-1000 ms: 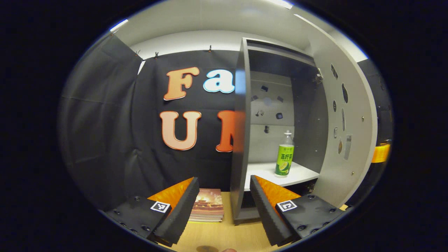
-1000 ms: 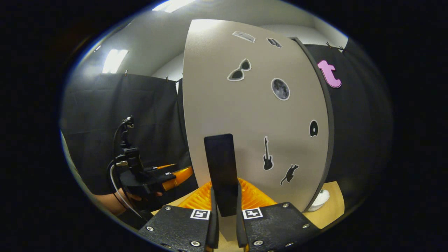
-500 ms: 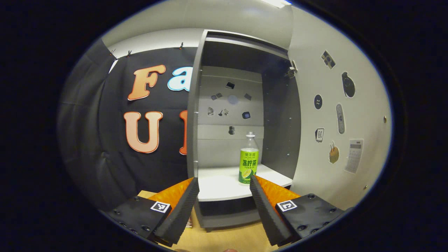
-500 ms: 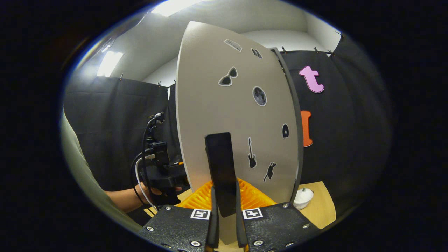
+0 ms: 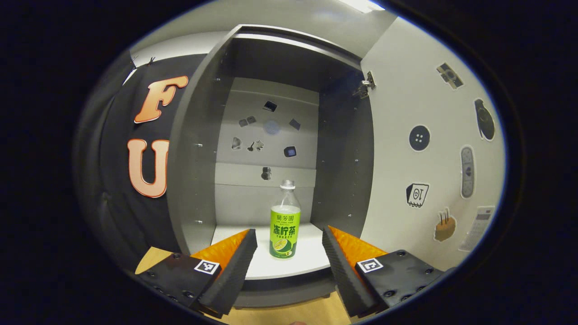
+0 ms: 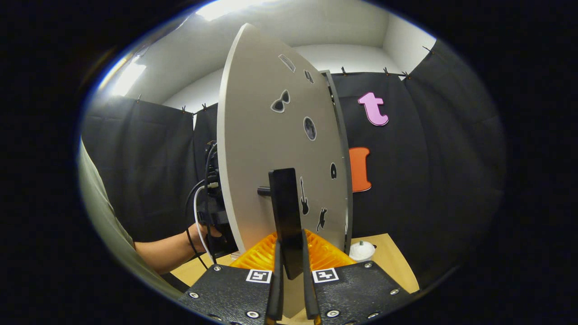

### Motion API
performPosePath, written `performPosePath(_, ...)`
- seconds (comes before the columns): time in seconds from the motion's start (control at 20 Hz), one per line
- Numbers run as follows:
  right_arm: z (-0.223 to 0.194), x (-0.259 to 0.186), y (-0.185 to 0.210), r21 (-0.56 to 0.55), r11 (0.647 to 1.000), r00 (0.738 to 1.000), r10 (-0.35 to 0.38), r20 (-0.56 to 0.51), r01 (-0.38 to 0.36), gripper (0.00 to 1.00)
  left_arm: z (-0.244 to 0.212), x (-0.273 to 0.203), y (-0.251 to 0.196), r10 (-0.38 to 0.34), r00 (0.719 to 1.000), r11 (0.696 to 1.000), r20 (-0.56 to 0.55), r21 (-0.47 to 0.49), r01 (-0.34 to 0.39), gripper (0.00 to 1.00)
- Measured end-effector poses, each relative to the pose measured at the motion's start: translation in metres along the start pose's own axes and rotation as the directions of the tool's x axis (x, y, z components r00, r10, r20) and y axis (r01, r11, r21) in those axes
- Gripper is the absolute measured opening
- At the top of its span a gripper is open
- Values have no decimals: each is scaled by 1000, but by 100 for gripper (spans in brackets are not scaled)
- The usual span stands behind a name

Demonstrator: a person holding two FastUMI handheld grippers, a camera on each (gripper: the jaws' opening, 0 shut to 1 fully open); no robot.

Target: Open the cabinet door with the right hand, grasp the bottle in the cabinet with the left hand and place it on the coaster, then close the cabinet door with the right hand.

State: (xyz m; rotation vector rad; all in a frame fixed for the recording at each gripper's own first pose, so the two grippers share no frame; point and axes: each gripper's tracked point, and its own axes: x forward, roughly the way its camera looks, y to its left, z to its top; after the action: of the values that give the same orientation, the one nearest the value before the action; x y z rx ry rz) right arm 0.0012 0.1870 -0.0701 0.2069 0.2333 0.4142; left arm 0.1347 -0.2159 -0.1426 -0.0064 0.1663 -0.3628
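Holding the flat black door handle [image 6: 285, 216] pinched between its fingers, the right gripper [image 6: 291, 289] is keeping the grey cabinet door [image 6: 271, 149] wide open. The left gripper [image 5: 286, 257], its fingers spread apart, is facing the clear plastic bottle with green label [image 5: 285, 221], which is standing upright on the white cabinet shelf [image 5: 311, 257]. I judge it should advance straight, centre the bottle body between the fingers, then press gently.

One bottle [image 5: 285, 220], one cabinet [image 5: 198, 149], one door [image 6: 266, 149], two grippers [image 5: 285, 257].

Ceiling lights glare overhead; sharp views, edges bowed by fisheye.
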Motion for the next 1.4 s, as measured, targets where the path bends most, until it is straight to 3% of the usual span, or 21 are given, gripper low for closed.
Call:
performPosePath(0.05, 0, -1, 1, 5, 1000, 1000, 3, -1, -3, 14, -1, 11, -1, -1, 1000, 1000, -8, -3, 1, 95)
performPosePath(0.1, 0, -1, 1, 10, 1000, 1000, 5, 0, -5, 18, -3, 23, -2, -7, 1000, 1000, -16, -5, 7, 95)
performPosePath(0.3, 1, 1, 0, 26, 1000, 1000, 9, 22, -10, 18, -19, 66, -2, -20, 998, 998, -60, -64, 17, 96)
performPosePath(0.85, 1, 4, -3, 33, 999, 998, 30, 56, -32, 18, -61, 148, 18, 40, 985, 999, -170, -12, -42, 95)
performPosePath(1.15, 1, 5, -4, 23, 999, 997, 35, 73, -37, 18, -64, 159, 20, 35, 984, 999, -175, 28, -31, 94)
performPosePath(1.2, 1, 5, -4, 25, 999, 997, 36, 71, -38, 18, -63, 158, 21, 44, 984, 999, -174, 34, -39, 86)
performPosePath(1.25, 2, 5, -4, 24, 999, 997, 36, 72, -38, 23, -62, 156, 22, 48, 983, 998, -177, 41, -41, 84)
performPosePath(1.3, 1, 5, -5, 20, 999, 996, 35, 77, -37, 18, -58, 151, 22, 45, 984, 998, -170, 44, -38, 84)
performPosePath(1.4, 2, 4, -5, 10, 1000, 995, 28, 92, -29, 18, -50, 139, 22, 41, 987, 998, -155, 58, -32, 84)
